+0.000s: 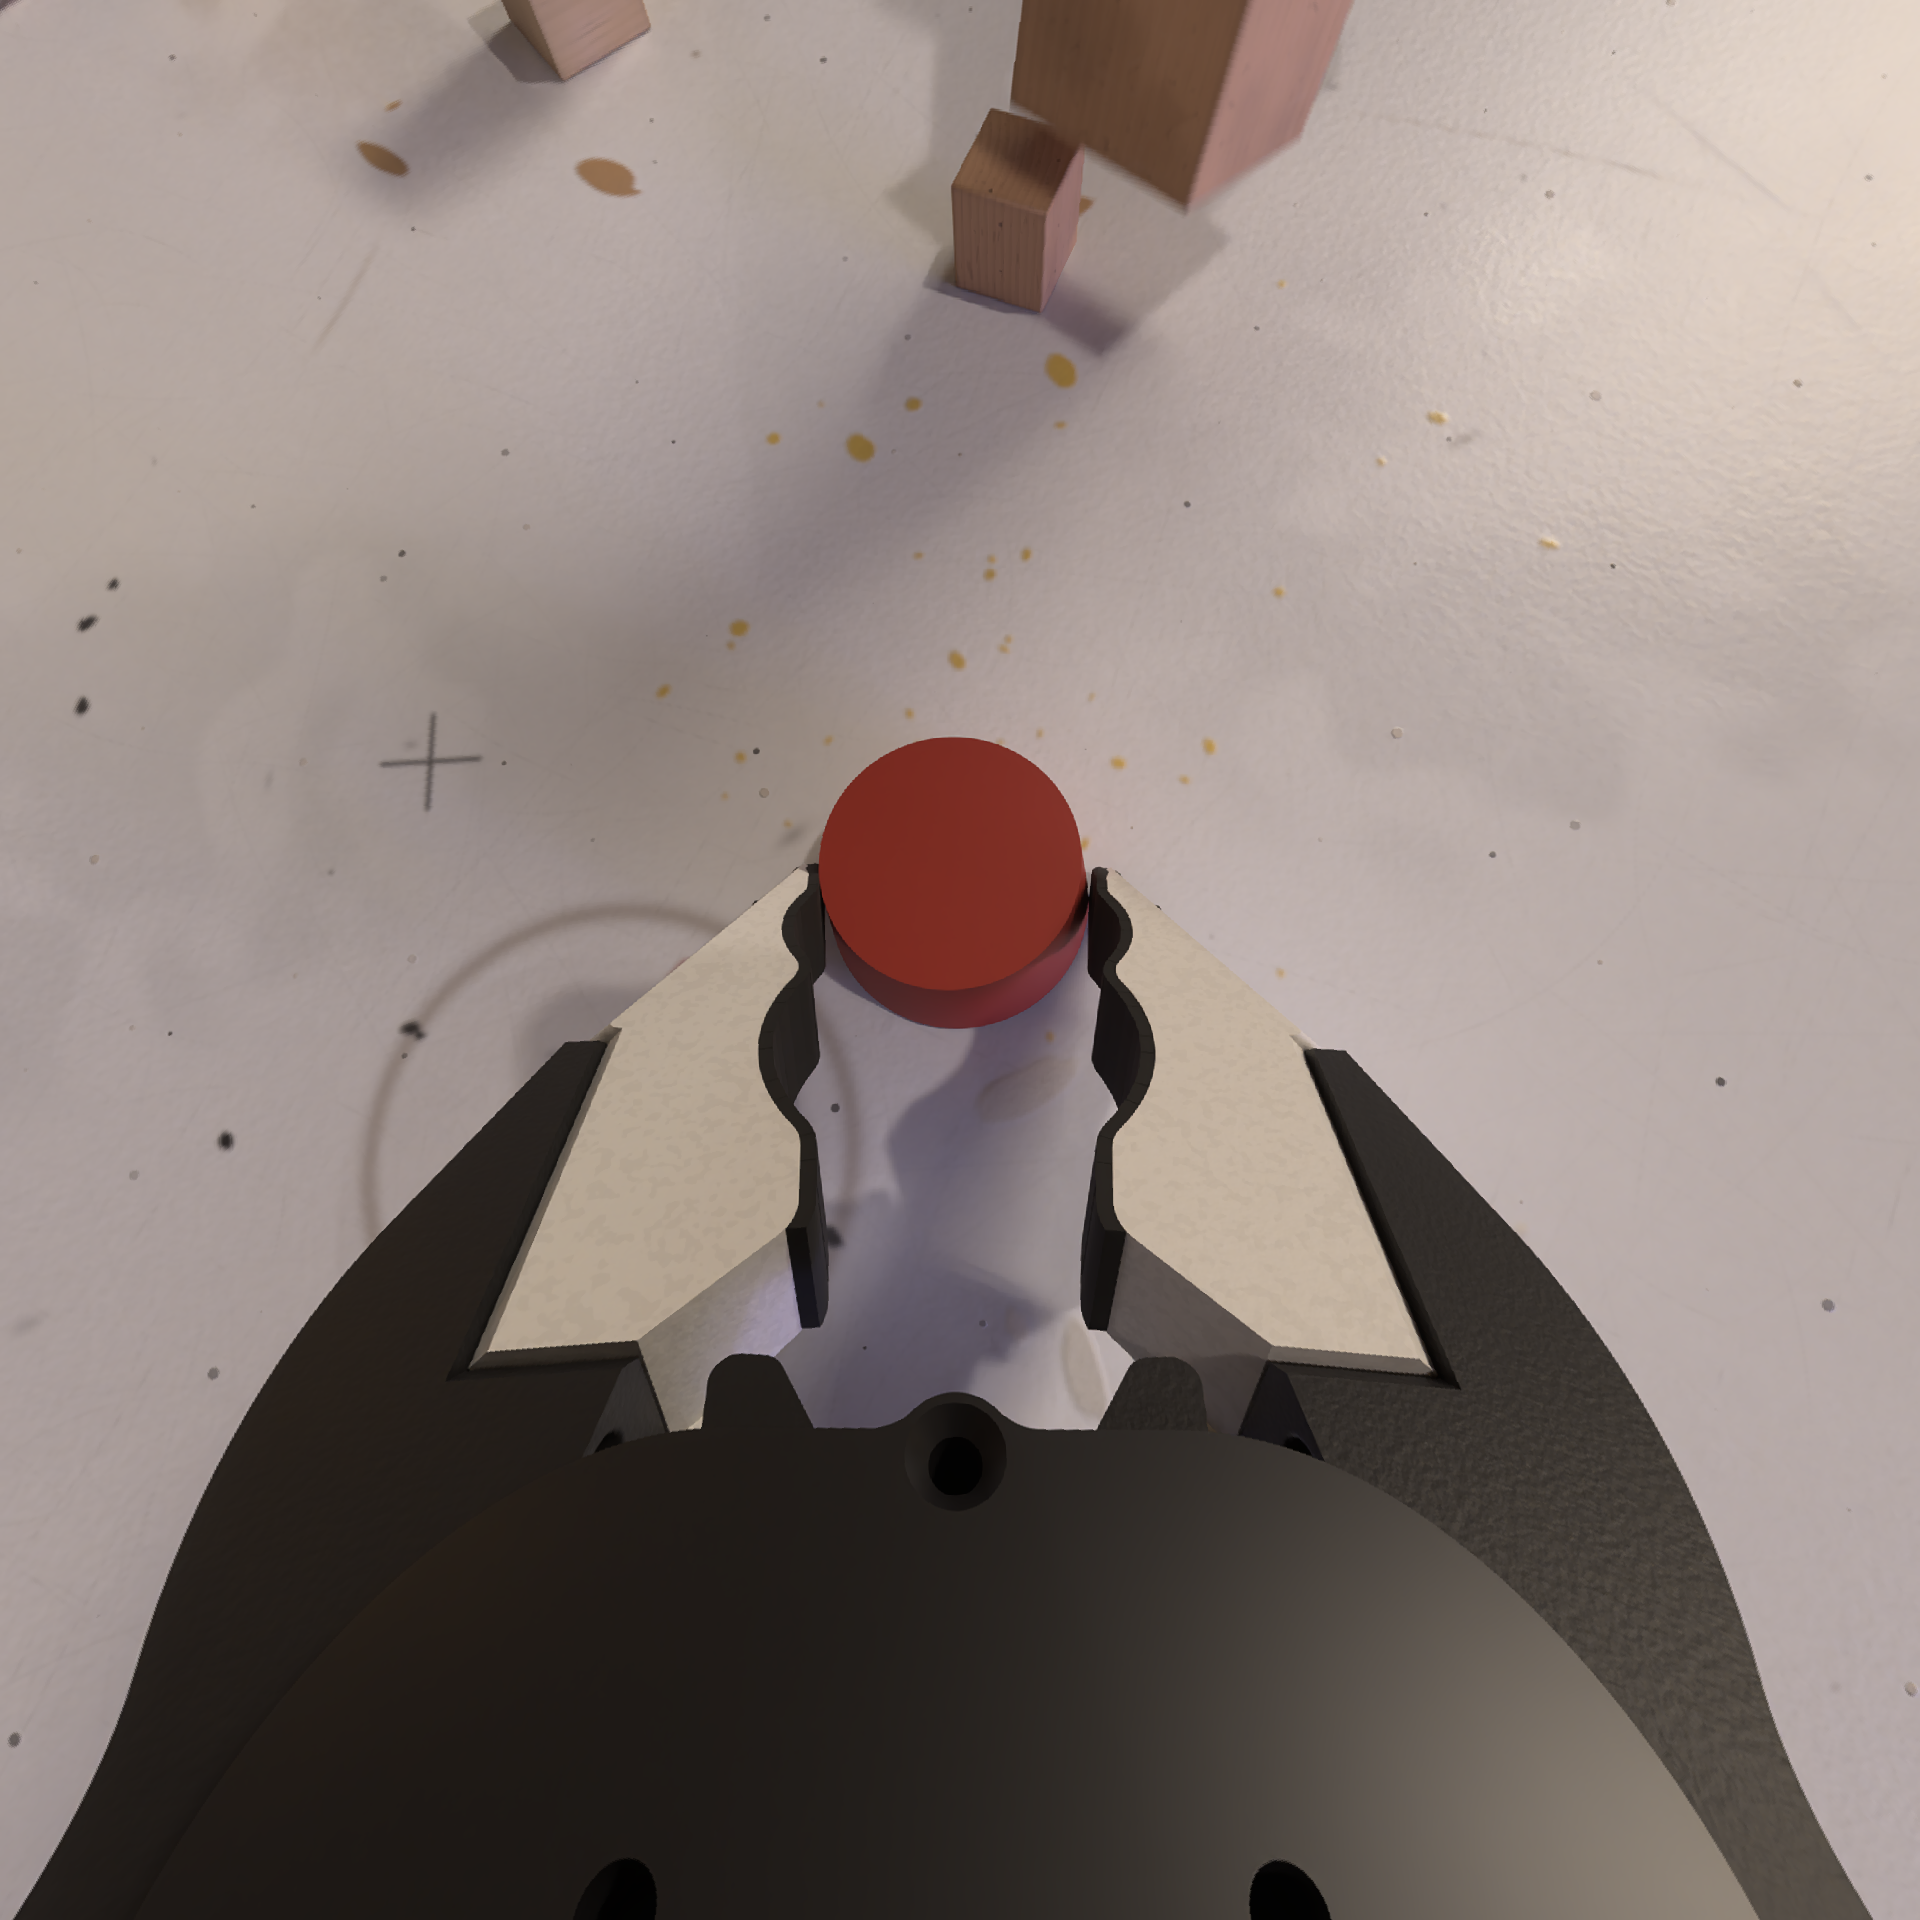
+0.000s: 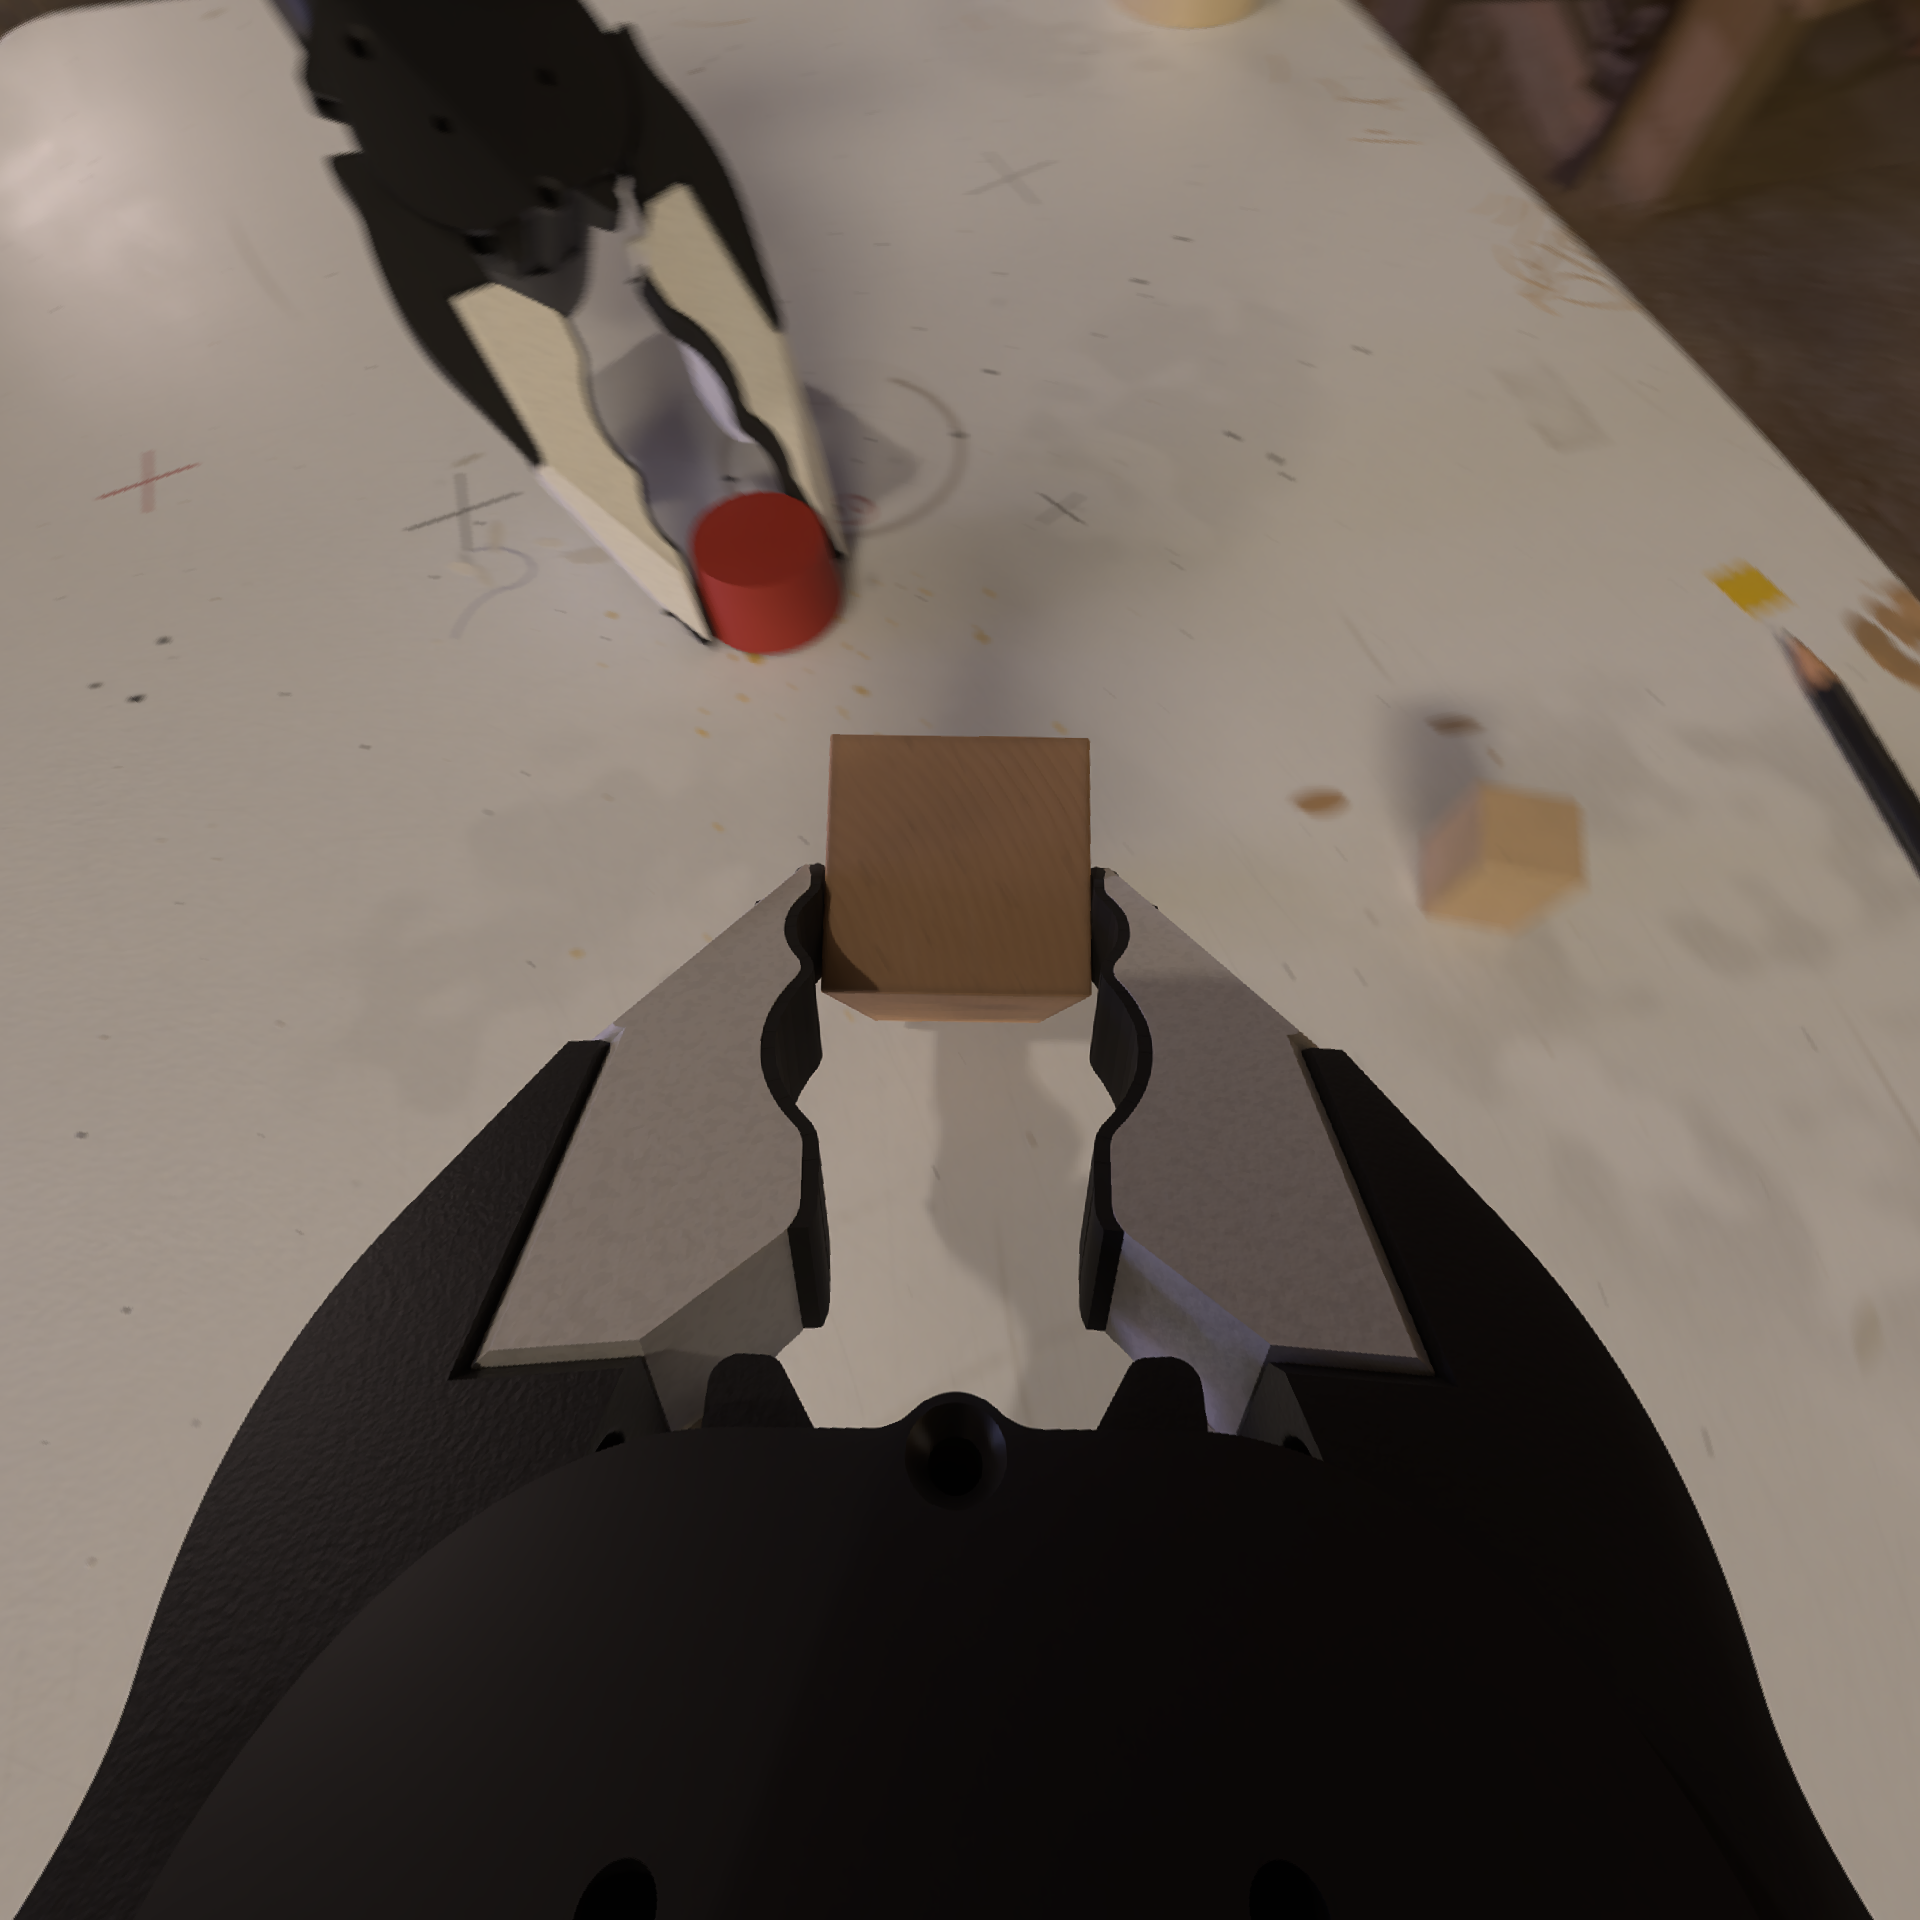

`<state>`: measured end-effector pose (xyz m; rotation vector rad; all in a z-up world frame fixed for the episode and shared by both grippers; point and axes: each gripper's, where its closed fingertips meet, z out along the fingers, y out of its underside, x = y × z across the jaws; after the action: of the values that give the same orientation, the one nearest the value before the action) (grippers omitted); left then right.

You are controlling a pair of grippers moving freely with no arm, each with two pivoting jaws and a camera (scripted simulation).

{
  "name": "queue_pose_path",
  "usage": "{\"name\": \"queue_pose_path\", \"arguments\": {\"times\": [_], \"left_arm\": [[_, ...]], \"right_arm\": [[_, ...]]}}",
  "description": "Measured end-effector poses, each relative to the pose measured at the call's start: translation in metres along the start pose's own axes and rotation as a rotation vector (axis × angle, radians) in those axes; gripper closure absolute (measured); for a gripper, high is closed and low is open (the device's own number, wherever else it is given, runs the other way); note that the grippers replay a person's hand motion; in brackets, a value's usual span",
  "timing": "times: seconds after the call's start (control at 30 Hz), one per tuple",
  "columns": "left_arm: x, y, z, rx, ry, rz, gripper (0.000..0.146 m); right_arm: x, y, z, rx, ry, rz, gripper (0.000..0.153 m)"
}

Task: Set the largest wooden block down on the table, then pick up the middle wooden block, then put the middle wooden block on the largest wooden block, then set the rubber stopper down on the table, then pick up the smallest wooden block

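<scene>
My left gripper (image 1: 954,883) is shut on the red rubber stopper (image 1: 951,873) and holds it low over the white table (image 1: 1455,727). My right gripper (image 2: 956,883) is shut on the largest wooden block (image 2: 956,862) and holds it above the table. That block also shows blurred at the top of the left wrist view (image 1: 1164,83). The smallest wooden block (image 1: 1013,208) stands on the table just below it. The middle wooden block (image 2: 1501,852) lies to the right, and shows in the left wrist view at the top left (image 1: 571,31). In the right wrist view, the left gripper (image 2: 764,577) with the stopper (image 2: 769,613) is ahead on the left.
A dark pencil (image 2: 1849,727) lies near the table's right edge (image 2: 1662,343). A cream round object (image 2: 1184,8) sits at the far end. The table top bears paint specks, pen crosses and a drawn ring (image 1: 416,1039).
</scene>
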<state>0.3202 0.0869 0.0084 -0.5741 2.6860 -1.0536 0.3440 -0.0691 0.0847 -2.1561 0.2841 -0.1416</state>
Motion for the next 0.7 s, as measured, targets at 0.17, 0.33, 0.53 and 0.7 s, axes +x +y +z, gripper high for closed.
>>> {"name": "queue_pose_path", "arguments": {"times": [0.17, 0.33, 0.53, 0.7], "left_arm": [[0.000, 0.000, 0.000, 0.001, 0.001, 0.001, 0.095], [0.000, 0.000, 0.000, 0.001, 0.008, 0.003, 0.095], [0.000, 0.000, 0.000, -0.001, 0.018, 0.002, 0.095], [0.000, 0.000, 0.001, -0.004, 0.028, -0.003, 0.095]], "right_arm": [[-0.033, -0.031, 0.050, -0.121, -0.123, -0.125, 0.103], [-0.042, -0.031, 0.074, -0.222, -0.161, -0.139, 0.103], [-0.040, -0.030, 0.076, -0.229, -0.174, -0.120, 0.068], [0.009, -0.038, 0.039, -0.099, -0.108, -0.042, 0.060]]}}
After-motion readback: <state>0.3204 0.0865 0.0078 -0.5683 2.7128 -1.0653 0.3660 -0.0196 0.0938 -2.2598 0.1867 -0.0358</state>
